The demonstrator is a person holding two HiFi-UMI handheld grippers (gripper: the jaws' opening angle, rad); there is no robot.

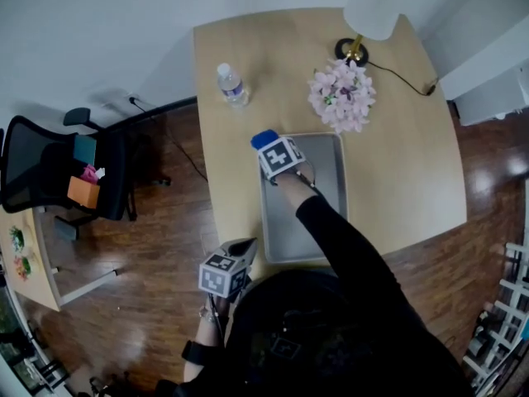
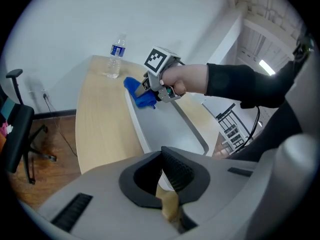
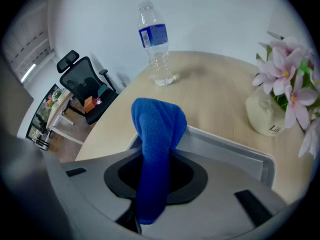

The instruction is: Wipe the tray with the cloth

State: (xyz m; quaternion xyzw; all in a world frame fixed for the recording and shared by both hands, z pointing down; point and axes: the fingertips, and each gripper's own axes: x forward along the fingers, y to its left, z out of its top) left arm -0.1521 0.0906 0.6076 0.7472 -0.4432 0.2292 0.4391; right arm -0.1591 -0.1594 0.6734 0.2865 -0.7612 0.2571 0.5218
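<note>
A grey tray [image 1: 321, 195] lies on the light wooden table [image 1: 397, 164]. My right gripper [image 1: 269, 147] is at the tray's far left corner, shut on a blue cloth [image 1: 264, 139]. In the right gripper view the cloth [image 3: 157, 134] stands up out of the jaws over the tray's rim [image 3: 227, 147]. The left gripper view shows the same cloth [image 2: 141, 94] at the far end of the tray [image 2: 165, 129]. My left gripper [image 1: 246, 246] hangs by the table's front left edge, near the tray's near corner. Its jaws [image 2: 167, 181] meet at the tips with nothing between them.
A water bottle [image 1: 232, 84] stands at the back left of the table. A vase of pink flowers [image 1: 343, 96] sits just behind the tray, with a lamp [image 1: 368, 7] and its cable further back. An office chair [image 1: 58, 172] stands on the floor to the left.
</note>
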